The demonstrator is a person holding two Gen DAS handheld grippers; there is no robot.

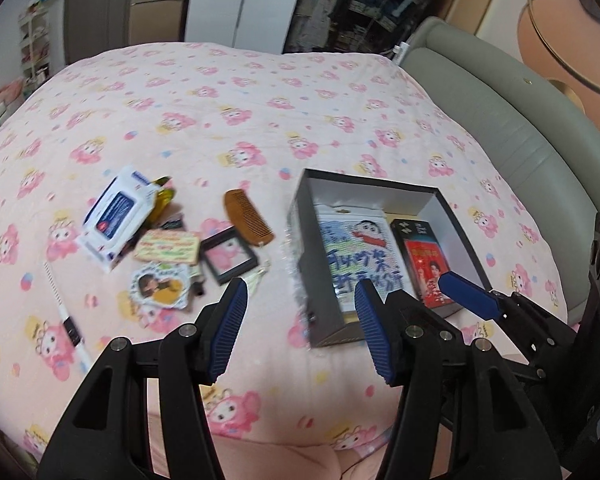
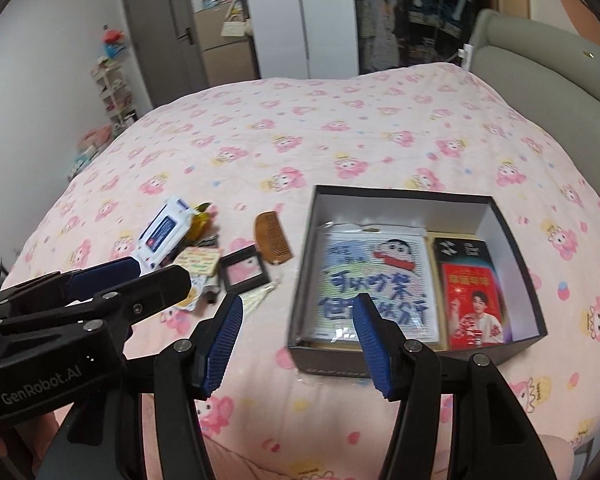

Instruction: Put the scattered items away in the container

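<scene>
A dark open box (image 1: pixel 300 216) (image 2: pixel 516 256) lies on the pink bed. In it are a cartoon-print packet (image 1: pixel 356 256) (image 2: pixel 376 280) and a red and black pack (image 1: pixel 424 264) (image 2: pixel 472 296). Left of the box lie a wooden comb (image 1: pixel 248 218) (image 2: pixel 272 242), a black-framed pink compact (image 1: pixel 228 256) (image 2: pixel 244 270), a wet-wipes pack (image 1: pixel 116 216) (image 2: pixel 160 236), a printed card (image 1: pixel 168 246) (image 2: pixel 198 260) and a heart-shaped photo card (image 1: pixel 160 288). My left gripper (image 1: pixel 300 320) is open and empty above the bed, near the box's left corner. My right gripper (image 2: pixel 298 336) is open and empty before the box's front left corner.
A white strip with a black tag (image 1: pixel 66 312) lies on the bed at the left. A grey padded headboard (image 1: pixel 500 120) (image 2: pixel 540 64) runs along the right. The pink patterned cover (image 1: pixel 220 112) (image 2: pixel 340 128) stretches far behind the items.
</scene>
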